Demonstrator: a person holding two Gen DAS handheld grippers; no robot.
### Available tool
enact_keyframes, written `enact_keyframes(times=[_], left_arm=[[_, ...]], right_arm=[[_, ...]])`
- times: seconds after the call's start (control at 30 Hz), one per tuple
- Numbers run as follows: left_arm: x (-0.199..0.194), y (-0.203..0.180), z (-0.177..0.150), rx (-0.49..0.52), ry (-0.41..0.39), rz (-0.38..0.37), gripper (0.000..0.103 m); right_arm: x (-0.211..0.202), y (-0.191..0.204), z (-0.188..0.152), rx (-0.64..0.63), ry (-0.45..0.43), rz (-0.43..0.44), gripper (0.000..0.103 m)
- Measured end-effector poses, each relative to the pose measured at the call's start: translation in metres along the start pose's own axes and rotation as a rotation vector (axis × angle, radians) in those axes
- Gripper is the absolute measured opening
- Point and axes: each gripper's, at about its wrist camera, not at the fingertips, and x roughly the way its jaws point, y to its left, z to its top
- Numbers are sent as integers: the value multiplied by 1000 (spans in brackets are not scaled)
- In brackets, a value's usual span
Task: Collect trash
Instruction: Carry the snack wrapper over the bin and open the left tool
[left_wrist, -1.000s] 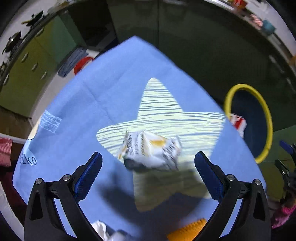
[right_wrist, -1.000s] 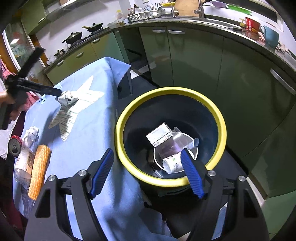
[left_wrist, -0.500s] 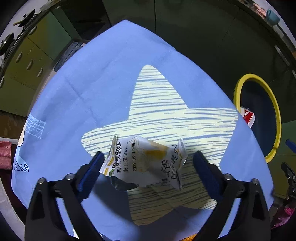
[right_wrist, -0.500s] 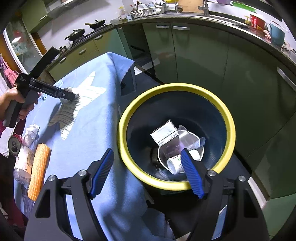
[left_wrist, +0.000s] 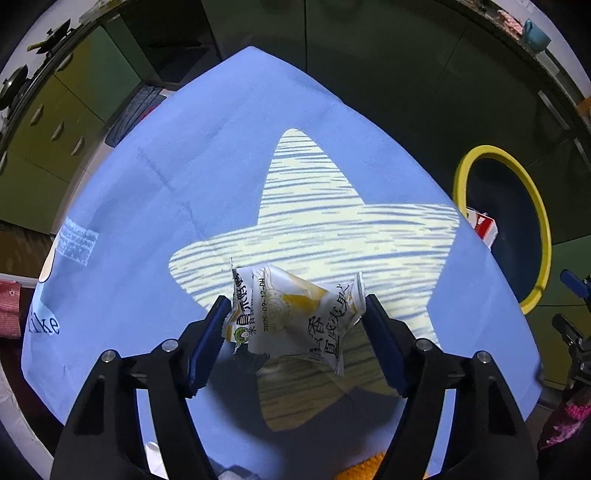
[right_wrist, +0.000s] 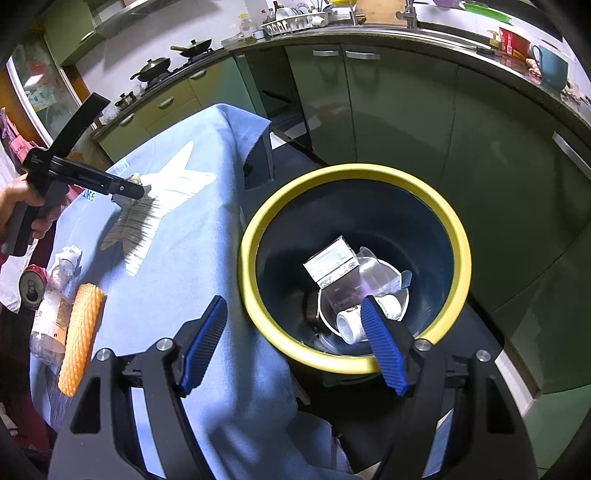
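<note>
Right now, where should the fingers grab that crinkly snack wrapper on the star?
Squeeze the snack wrapper across its two crimped short ends, coming straight down from above. It lies flat and crumpled on the blue cloth, so only its sides stick up to pinch. The left gripper already straddles it, fingers closing on both ends.
</note>
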Motion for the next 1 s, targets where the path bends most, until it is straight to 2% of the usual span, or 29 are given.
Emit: enact_keyframes(times=[0.3, 0.5, 0.73, 1.0], left_arm=[[-29, -3, -24, 19, -22, -21, 72], [-57, -28, -39, 76, -56, -48, 72], [-73, -89, -33, 192, -84, -113, 72], [-65, -180, 8, 290, -103, -203, 72]], right_arm=[[-1, 7, -1, -14, 0, 14, 71], [-17, 4, -3, -2, -30, -11, 71], [-50, -14, -15, 25, -69, -66, 71], [-84, -49, -37, 86, -103, -115, 71]])
